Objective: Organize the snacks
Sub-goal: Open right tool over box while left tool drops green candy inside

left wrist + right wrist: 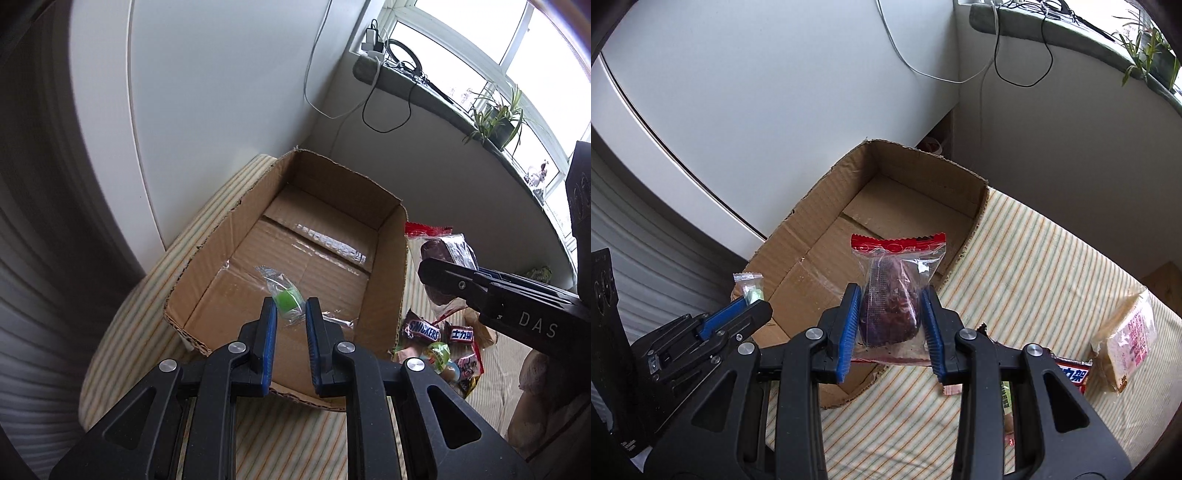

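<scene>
An open cardboard box (389, 258) stands on a striped cloth with nothing inside it. Over its near part my left gripper (291, 306) is shut on a small green candy (286, 301) in a clear wrapper. The right wrist view shows that candy (752, 286) sticking up from the left gripper (753, 301). Above the box's near right corner my right gripper (891, 295) is shut on a clear packet with a red top and a dark purple snack (892, 310) inside. In the left wrist view this packet (450, 247) hangs right of the box.
Right of the box lies a pile of snacks with Snickers bars (424, 330) and round sweets (439, 352). A wrapped bread slice (1126, 332) lies on the striped cloth (1034, 258). White cabinet and wall stand behind, cables hang down, and a plant (498, 114) sits on the window sill.
</scene>
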Demonstrator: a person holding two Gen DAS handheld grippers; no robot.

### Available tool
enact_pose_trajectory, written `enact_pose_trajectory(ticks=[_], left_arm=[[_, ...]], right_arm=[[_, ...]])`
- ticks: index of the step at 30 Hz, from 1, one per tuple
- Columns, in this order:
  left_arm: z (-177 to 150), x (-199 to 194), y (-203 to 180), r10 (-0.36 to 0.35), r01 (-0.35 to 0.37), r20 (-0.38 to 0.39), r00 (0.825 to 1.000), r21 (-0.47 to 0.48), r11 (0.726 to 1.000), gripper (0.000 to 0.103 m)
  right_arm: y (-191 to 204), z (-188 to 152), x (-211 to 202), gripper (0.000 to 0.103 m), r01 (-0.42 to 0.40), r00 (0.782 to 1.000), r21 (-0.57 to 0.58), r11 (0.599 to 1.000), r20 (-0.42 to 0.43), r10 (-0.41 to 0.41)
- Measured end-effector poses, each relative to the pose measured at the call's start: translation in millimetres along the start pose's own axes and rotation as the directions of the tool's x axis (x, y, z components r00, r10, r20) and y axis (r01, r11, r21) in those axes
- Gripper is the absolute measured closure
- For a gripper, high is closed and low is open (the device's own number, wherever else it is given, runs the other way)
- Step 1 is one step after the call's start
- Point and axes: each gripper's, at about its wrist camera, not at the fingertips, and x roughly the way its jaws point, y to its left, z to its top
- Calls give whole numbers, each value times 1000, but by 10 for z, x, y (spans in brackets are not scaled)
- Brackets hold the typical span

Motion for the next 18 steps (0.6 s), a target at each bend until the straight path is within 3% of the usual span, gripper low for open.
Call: enact_pose_trajectory(ticks=[10, 12, 13, 14, 16, 18], left_arm=[[25, 46, 148, 6, -6, -3, 1000, -22, 1000, 89], [26, 39, 160, 4, -4, -1, 1000, -25, 1000, 87], [29, 41, 168, -1, 1, 1, 1000, -24, 1000, 87], [30, 44, 167, -2, 2, -2, 1000, -20, 1000, 85], [33, 45, 168, -2, 2, -4, 1000, -17, 1000, 56], [34, 20, 172, -4, 4, 11, 1000, -18, 1000, 51]], right_arm=[[175, 85, 217, 66, -4, 1000, -25, 1000, -28, 3], [189, 93, 232, 47, 1, 1000, -28, 1000, -25, -2], [194, 99, 234, 31, 9, 1000, -27, 1000, -19, -10], [195, 104, 228, 25, 13, 1000, -25, 1000, -8, -13], [187, 112, 187, 24, 10, 1000, -23, 1000, 9, -10], [174, 116, 165, 23, 22, 1000, -21, 1000, 14, -22]])
